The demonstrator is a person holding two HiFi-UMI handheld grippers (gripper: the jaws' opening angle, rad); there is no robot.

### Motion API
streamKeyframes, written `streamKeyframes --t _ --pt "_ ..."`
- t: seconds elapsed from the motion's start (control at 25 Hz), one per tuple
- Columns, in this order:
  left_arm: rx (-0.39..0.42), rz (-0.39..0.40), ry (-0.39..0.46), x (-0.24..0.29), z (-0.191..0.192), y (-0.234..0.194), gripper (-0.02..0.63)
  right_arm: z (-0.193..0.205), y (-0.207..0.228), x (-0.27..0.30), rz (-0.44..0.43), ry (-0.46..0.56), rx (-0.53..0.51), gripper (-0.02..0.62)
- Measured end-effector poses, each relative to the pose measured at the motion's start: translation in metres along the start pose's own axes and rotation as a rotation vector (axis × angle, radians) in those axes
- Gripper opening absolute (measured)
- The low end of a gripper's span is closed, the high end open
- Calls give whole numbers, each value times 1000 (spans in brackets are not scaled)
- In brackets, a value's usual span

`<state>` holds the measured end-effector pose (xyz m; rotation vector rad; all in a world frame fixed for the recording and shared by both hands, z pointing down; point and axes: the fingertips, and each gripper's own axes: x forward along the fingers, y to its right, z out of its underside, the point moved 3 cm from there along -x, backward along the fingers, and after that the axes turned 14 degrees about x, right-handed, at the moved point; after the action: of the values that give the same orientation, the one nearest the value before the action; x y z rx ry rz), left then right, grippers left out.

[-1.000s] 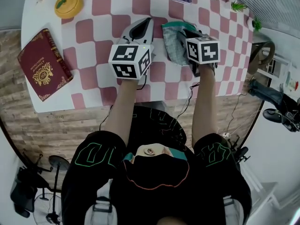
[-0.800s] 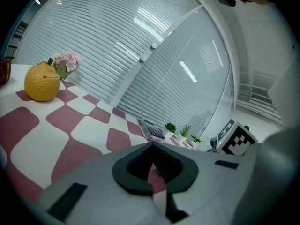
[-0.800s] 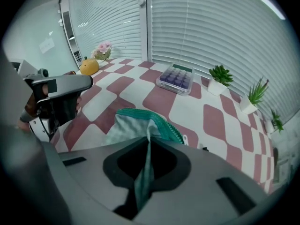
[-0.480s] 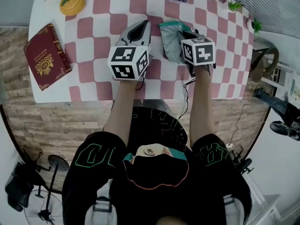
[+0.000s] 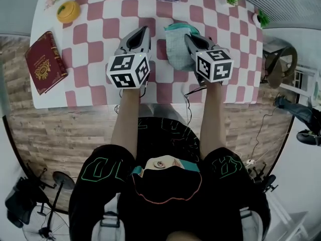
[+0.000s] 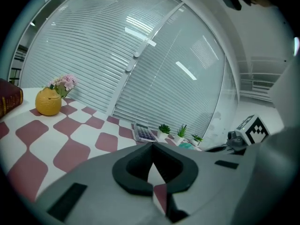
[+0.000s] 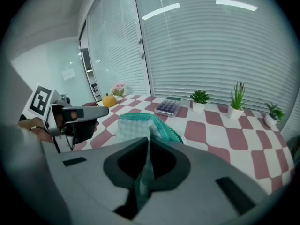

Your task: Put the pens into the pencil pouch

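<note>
The right gripper (image 5: pixel 189 38) is clenched on the near edge of the teal pencil pouch (image 5: pixel 175 49). The pouch spreads ahead of its jaws over the checked desk (image 5: pixel 100 39), upper centre of the head view. The left gripper (image 5: pixel 142 33), just left of the pouch, is clenched on nothing.

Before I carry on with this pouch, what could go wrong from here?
The right gripper pinches only a thin fold of the green checked fabric pouch between its fingers, so the pouch may slip free. The left gripper is shut and empty beside it, so nothing holds the pouch's mouth open. No pens show in any view, so they may need finding.
</note>
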<state>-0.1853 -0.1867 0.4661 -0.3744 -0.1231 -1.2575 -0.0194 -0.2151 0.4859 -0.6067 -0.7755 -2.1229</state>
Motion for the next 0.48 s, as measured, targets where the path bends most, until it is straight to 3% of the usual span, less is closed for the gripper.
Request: streamKeyframes --t 0.24,0.48 --pt "25 7 34 -3 -10 27 -3 -7 13 -41 -54 122 17 11" --pt "88 101 108 -3 -29 68 -3 -19 19 -92 -148 271 -6 11"
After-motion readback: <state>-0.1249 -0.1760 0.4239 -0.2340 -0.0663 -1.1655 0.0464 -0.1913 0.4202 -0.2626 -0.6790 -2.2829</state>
